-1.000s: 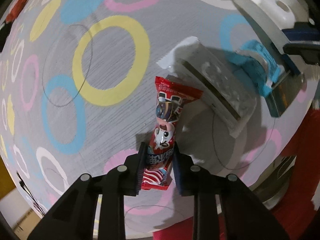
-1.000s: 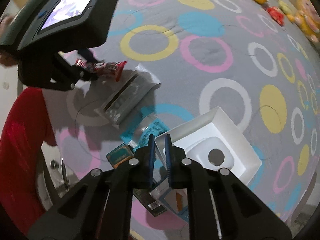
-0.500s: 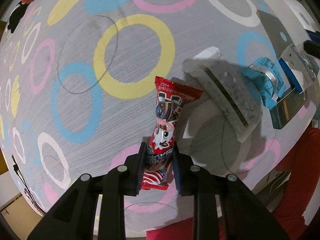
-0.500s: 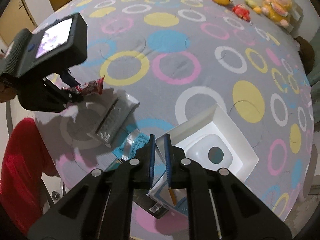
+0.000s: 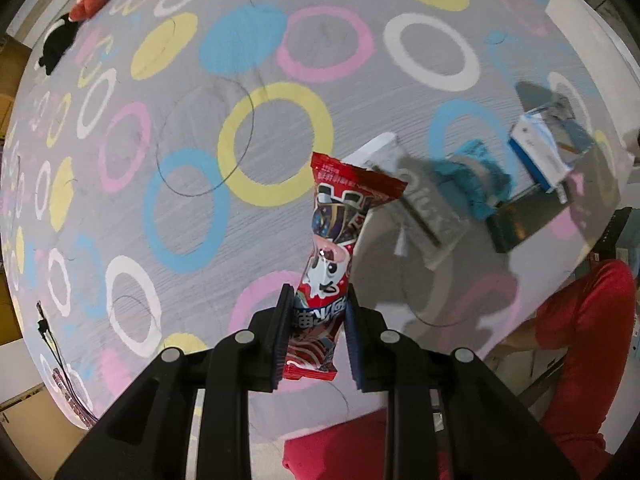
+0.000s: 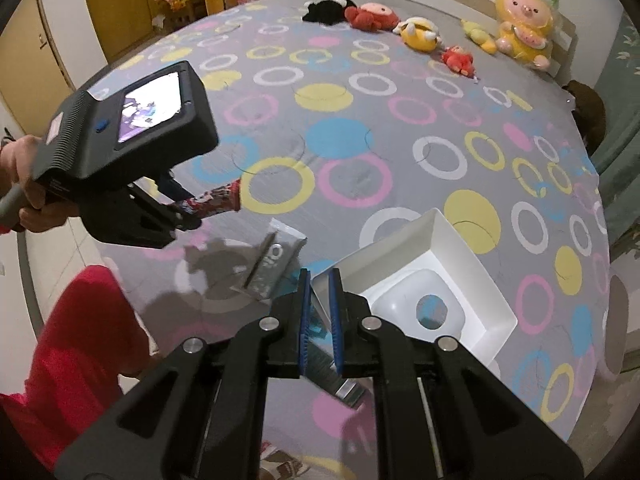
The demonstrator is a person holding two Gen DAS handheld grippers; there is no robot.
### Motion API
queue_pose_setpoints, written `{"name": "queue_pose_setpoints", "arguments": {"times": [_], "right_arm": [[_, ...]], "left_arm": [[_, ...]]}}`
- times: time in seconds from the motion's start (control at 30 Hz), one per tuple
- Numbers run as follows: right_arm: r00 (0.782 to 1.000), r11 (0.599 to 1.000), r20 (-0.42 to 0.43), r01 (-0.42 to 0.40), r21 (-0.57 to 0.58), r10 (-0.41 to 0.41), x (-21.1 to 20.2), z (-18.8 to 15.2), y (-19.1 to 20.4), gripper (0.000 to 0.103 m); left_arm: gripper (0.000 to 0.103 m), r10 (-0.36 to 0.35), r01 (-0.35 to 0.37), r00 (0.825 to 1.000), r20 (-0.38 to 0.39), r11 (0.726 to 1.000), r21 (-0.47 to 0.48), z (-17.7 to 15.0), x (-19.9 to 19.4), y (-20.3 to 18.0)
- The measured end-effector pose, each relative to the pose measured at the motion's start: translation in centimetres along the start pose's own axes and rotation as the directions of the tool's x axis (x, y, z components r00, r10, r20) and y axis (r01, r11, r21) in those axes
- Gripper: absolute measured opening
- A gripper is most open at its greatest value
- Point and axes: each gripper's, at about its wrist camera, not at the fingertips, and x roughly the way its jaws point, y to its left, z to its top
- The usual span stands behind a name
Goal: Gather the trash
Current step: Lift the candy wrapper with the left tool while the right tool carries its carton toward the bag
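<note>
The red wrapper (image 5: 340, 256) and white box (image 6: 420, 280), each clamped by the left gripper (image 5: 316, 328) and right gripper (image 6: 319, 312), are being raised off the bed (image 5: 160, 80) for disposal.

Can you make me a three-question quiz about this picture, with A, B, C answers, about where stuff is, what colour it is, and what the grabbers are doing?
1. Where are the plush toys?
A. In a row at the far end of the bed
B. Inside the white box
C. On the floor

2. What colour is the snack wrapper in the left gripper?
A. Green
B. Mostly red
C. Plain white

3. What is the right gripper doing?
A. Wide open over nothing
B. Squeezing a plush toy
C. Pinching the rim of the white box

Answers:
1. A, they line up along the far edge of the bedspread in the right wrist view.
2. B, the wrapper is red with a cartoon face.
3. C, the box's near corner sits between the nearly shut blue pads.
</note>
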Motion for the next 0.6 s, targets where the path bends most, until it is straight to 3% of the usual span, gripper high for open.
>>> {"name": "queue_pose_setpoints", "arguments": {"times": [0.33,0.6], "right_arm": [[0.999,1.000,0.051,0.007,0.003,-0.007,-5.6,-2.6,2.7,0.010],[0.998,1.000,0.060,-0.015,-0.005,0.015,-7.9,-5.3,5.5,0.010]], "left_arm": [[0.025,-0.021,0.019,0.997,0.074,1.000,0.020,-2.7,-5.4,-3.9],[0.025,-0.038,0.036,0.997,0.070,0.999,0.033,-6.2,-5.3,-7.1]]}}
